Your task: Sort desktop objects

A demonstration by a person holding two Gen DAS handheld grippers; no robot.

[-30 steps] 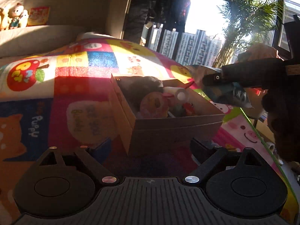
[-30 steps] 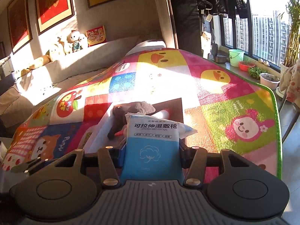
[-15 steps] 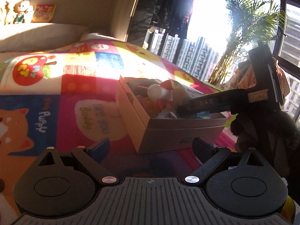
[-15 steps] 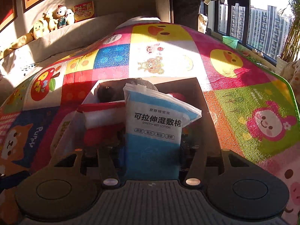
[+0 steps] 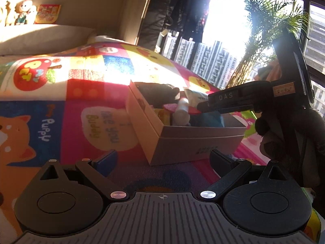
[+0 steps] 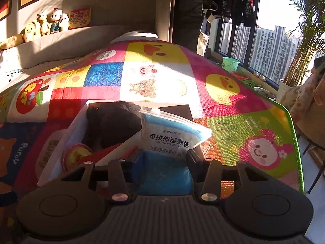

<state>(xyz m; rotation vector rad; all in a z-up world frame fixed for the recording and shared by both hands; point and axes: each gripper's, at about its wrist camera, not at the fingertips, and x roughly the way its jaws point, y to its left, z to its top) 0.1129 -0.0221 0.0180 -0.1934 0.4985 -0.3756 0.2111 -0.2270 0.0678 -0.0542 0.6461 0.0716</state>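
An open cardboard box (image 5: 182, 140) sits on the colourful play mat and holds a dark plush toy (image 5: 160, 95), a white tube (image 5: 181, 111) and small items. My left gripper (image 5: 162, 159) is open and empty, just in front of the box. My right gripper (image 6: 164, 156) is inside the box (image 6: 67, 134), with its jaws spread a little around a blue pack of wet cotton pads (image 6: 172, 140) that stands between them. In the left wrist view the right gripper (image 5: 203, 106) reaches into the box from the right. The dark plush (image 6: 111, 122) lies at the box's far end.
The play mat (image 6: 162, 77) covers a raised surface; its green edge (image 6: 292, 134) drops off at the right. A round pink and yellow item (image 6: 76, 156) lies in the box's left part. Windows and a palm plant stand to the right, plush toys on the far ledge.
My right gripper has lowered the blue pack into the box and its jaws have spread wider around it. The left gripper has shifted slightly, staying open in front of the box.
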